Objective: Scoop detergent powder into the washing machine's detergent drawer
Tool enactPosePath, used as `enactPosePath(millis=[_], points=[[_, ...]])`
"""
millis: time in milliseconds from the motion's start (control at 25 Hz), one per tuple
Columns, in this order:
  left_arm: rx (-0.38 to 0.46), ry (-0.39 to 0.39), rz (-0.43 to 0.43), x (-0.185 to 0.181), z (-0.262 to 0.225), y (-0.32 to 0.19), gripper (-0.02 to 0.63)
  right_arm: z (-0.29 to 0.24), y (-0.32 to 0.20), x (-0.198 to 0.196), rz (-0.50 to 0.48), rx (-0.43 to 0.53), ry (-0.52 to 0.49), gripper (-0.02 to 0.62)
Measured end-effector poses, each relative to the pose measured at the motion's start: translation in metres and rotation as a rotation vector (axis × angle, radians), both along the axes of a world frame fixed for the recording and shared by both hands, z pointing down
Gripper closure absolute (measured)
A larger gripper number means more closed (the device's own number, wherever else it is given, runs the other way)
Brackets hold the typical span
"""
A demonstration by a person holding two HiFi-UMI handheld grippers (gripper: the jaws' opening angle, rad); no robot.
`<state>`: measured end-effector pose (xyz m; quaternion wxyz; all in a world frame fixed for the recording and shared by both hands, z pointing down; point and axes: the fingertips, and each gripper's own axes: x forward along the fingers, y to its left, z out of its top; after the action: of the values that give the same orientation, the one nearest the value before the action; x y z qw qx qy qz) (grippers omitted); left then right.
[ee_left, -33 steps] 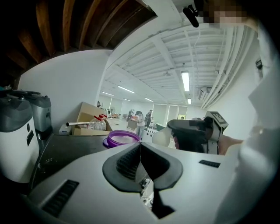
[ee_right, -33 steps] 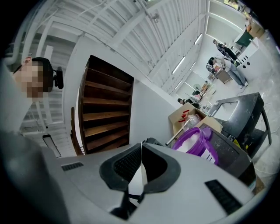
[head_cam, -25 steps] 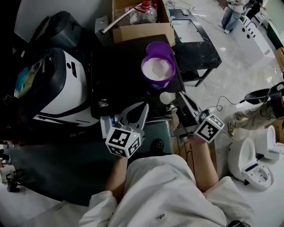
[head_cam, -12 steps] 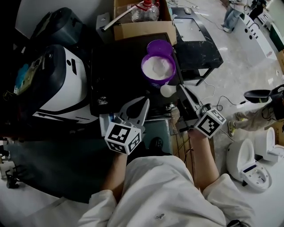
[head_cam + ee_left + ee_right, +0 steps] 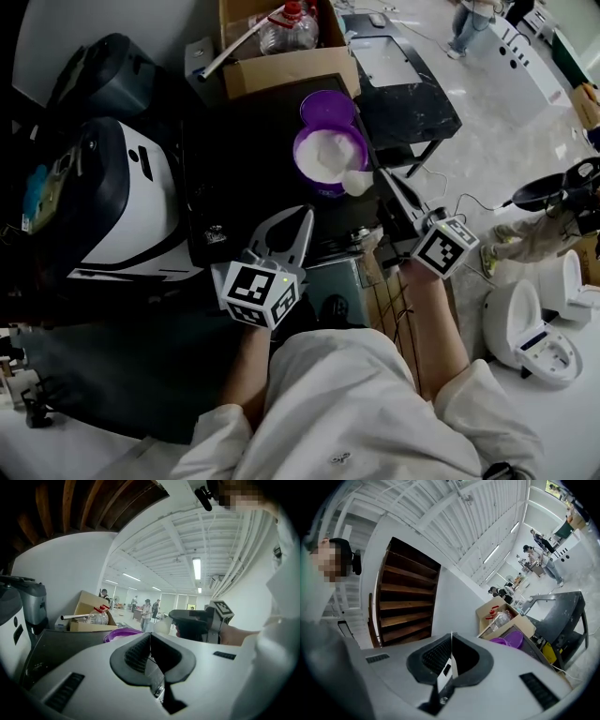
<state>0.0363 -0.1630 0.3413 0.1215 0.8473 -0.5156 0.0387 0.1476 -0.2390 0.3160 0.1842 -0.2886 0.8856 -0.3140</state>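
On a black machine top (image 5: 234, 159) in front of the person stands an open purple tub (image 5: 323, 150) filled with white detergent powder, its purple lid (image 5: 326, 106) lying just behind it. At the tub's near right rim sits a white scoop (image 5: 357, 182), touching or just over the powder. The right gripper (image 5: 384, 183) reaches toward it from the right; the right gripper view shows its jaws pressed onto a thin white strip, judged to be the scoop's handle seen edge-on. Whether the scoop is loaded cannot be told. The left gripper (image 5: 306, 215) hovers nearer the person, above the front edge of the machine top, jaws pressed together with nothing between them. The detergent drawer cannot be made out in any view, and the left gripper's marker cube covers part of the machine's front edge. By the look of it the task is at the scooping stage: no powder appears delivered, so carrying the scoop to the drawer and tipping it in remain.
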Motion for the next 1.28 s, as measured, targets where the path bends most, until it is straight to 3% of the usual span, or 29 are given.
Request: enactPosePath(millis=[480, 1280], points=[[-0.034, 0.018, 0.071, -0.008, 0.006, -0.036, 0.586, 0.014, -0.038, -0.001, 0.089, -0.018, 0.091, 0.584], [-0.071, 0.023, 0.116, -0.025, 0.018, -0.062, 0.586, 0.033, -0.076, -0.016, 0.131, 0.033, 0.269, 0.584]])
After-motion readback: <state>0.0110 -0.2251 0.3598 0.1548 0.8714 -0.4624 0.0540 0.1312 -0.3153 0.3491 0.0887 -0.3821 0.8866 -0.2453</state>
